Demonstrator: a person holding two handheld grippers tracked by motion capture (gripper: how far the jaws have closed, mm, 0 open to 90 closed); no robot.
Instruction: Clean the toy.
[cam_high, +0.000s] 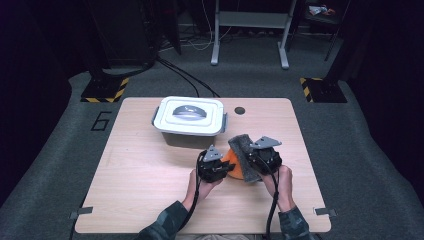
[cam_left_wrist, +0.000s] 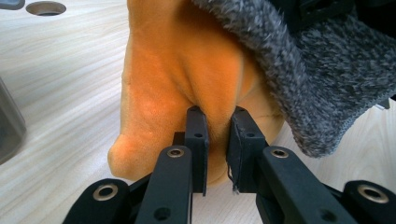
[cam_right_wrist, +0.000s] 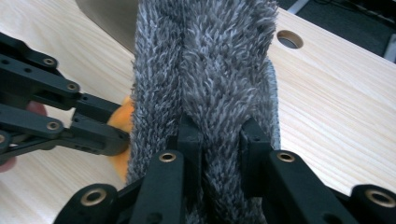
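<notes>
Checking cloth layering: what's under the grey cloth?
The orange cloth lies under the grey cloth, pinched by the left gripper. Its far edge is covered.

An orange cloth (cam_left_wrist: 187, 70) with a shaggy grey backing (cam_right_wrist: 210, 70) is seen on a pale wood-grain surface (cam_high: 140, 170); a white-lidded grey box (cam_high: 189, 119) is seen behind.

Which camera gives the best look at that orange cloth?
The left gripper view: the orange cloth is close, pinched between that gripper's jaws. The high view shows a small patch; the right gripper view a sliver behind the grey cloth.
</notes>
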